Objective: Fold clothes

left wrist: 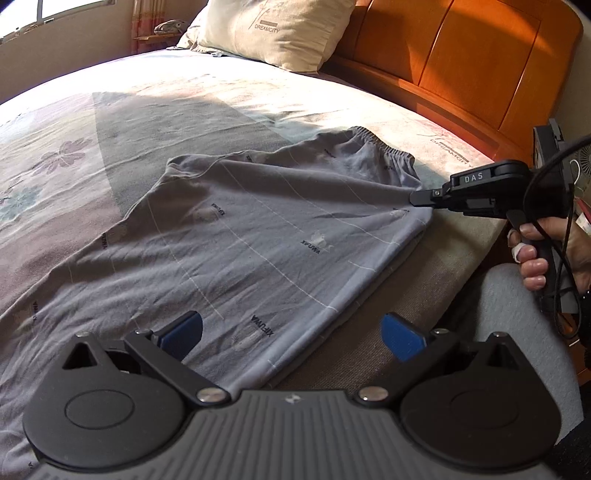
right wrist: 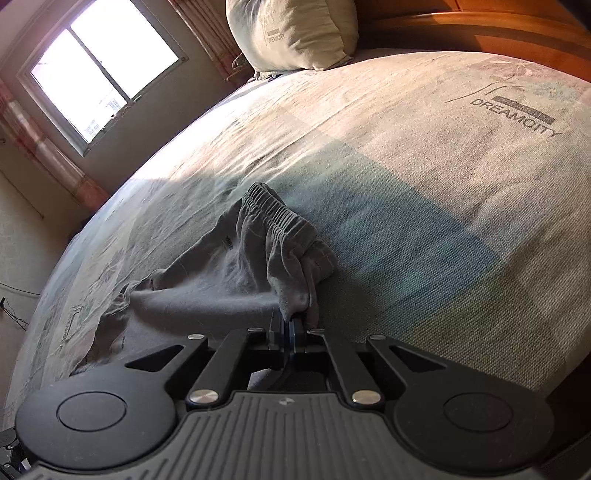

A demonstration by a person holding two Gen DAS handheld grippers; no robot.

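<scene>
patterned bedsheet [left wrist: 147,122], pillow [left wrist: 273,29], wooden headboard [left wrist: 461,55], window [right wrist: 99,70]

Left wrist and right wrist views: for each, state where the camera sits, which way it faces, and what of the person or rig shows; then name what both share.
Left wrist: on the left hand-held gripper, open, facing across the grey trousers on the bed; the right hand-held gripper and a hand show.
Right wrist: on the right hand-held gripper, shut on the trousers near the waistband, facing the window; only its own fingers show.
Shared: trousers, bed, pillow.
</scene>
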